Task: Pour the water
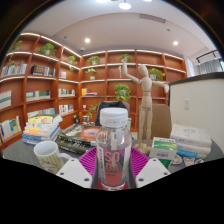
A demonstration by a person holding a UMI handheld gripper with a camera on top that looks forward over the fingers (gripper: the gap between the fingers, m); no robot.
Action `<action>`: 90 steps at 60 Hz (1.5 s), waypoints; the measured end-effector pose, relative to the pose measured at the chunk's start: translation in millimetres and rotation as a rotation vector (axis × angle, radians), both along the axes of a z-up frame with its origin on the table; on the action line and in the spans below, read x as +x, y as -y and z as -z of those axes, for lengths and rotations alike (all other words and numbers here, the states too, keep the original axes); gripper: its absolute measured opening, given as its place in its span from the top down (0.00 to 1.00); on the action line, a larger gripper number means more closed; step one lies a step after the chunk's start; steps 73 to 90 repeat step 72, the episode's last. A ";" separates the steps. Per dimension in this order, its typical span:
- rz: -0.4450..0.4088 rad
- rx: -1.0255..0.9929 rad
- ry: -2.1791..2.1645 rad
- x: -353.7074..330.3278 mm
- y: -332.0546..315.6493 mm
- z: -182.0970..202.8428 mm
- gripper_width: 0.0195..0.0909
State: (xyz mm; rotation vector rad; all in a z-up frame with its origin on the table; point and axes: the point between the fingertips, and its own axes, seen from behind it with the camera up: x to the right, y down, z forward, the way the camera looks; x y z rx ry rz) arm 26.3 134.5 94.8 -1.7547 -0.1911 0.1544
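A clear plastic bottle with a white cap and "SODA" printed down its side stands upright between my fingers. My gripper is shut on it, the magenta pads pressing its lower body from both sides. The bottle is lifted above the table. A white patterned cup stands on the table to the left, just beyond the left finger.
The table holds books and boxes at the left and packets at the right. A wooden mannequin stands behind the bottle to the right. Wooden shelves with plants line the back wall.
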 end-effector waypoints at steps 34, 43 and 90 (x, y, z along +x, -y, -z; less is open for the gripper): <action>0.318 -0.056 -0.002 36.5 171.4 -32.1 0.06; 0.353 -0.052 0.024 31.4 212.1 -45.2 0.06; 0.348 -0.016 0.004 23.3 251.1 -71.7 0.04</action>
